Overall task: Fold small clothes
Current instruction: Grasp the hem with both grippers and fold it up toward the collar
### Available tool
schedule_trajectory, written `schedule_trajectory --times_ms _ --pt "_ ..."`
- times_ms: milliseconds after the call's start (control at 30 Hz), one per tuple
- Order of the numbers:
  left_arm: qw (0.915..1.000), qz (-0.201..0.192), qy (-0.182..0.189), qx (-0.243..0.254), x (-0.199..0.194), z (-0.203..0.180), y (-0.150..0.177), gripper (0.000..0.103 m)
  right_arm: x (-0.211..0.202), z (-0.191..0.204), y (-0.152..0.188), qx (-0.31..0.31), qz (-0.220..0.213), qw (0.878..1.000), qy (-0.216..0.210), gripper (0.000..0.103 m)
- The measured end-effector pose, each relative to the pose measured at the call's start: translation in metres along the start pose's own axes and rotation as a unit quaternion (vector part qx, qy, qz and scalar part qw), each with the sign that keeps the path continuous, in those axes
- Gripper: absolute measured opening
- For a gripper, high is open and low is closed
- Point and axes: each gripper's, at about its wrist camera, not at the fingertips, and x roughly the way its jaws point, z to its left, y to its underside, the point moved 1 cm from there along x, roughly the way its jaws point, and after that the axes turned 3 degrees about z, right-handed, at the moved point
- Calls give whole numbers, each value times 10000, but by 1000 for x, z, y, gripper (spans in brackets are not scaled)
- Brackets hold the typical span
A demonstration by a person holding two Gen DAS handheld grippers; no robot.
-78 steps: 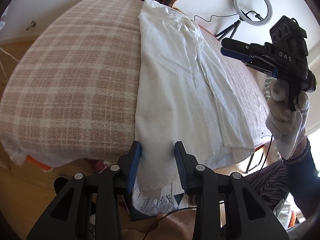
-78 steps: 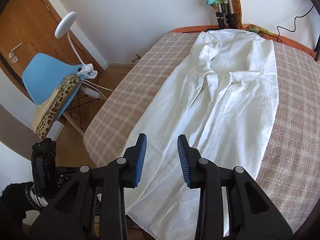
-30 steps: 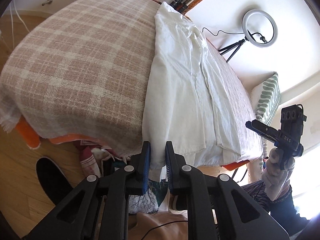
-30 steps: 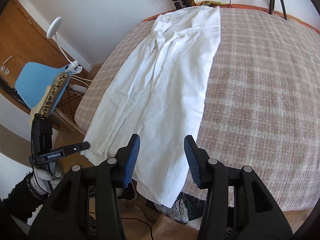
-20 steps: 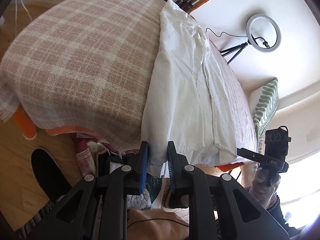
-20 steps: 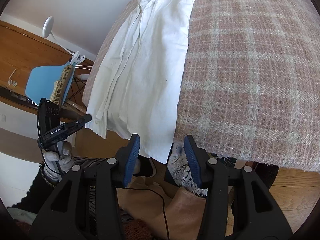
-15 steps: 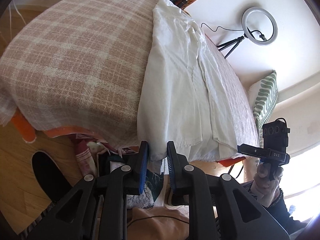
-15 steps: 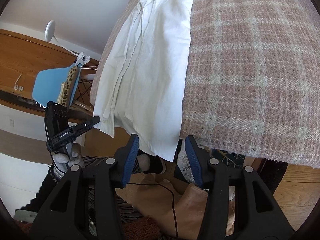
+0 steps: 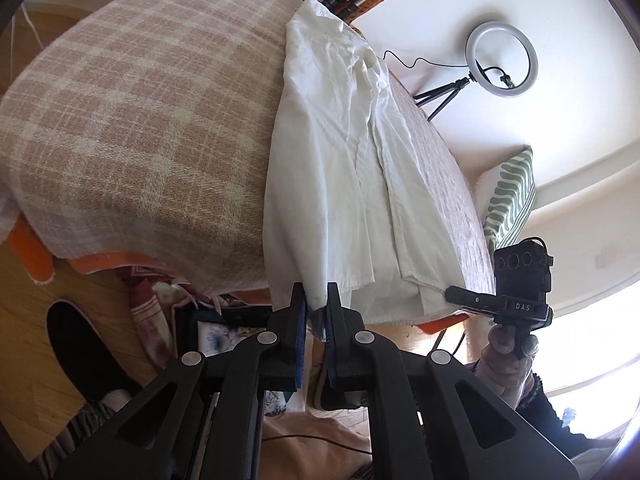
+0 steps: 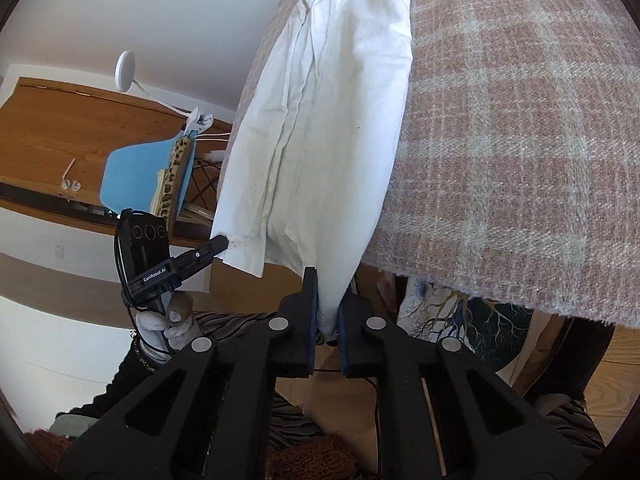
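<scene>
Two hand-held grippers each pinch a bottom corner of one white garment. The left gripper is clamped on the hem, and the right gripper is clamped on the opposite corner. The garment lies lengthwise on a pink plaid blanket, its hem hanging over the near edge. What the blanket covers is hidden. One ring light and one blue chair stand by white walls.

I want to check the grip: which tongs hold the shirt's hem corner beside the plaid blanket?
The left tongs hold that shirt corner; the blanket lies beside them.
</scene>
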Motion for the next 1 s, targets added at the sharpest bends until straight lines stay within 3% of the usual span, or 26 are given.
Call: schedule_trajectory --times_ms 200,467,767,1000 --pt "9983 -37 502 -309 -3 -10 -19 6 -14 -4 -7 236 -146 9982 -535 9" --pt "9978 -431 506 -61 -5 -40 -69 6 -44 11 -47 155 -792 9949 -605 9" --pt "9975 -703 -32 -64 25 -42 -152 5 -53 -3 -116 369 -1304 9901 -352 9" --pt "9955 -769 -534 -135 54 -20 -188 5 -38 -33 -159 743 -1353 9879 128 9"
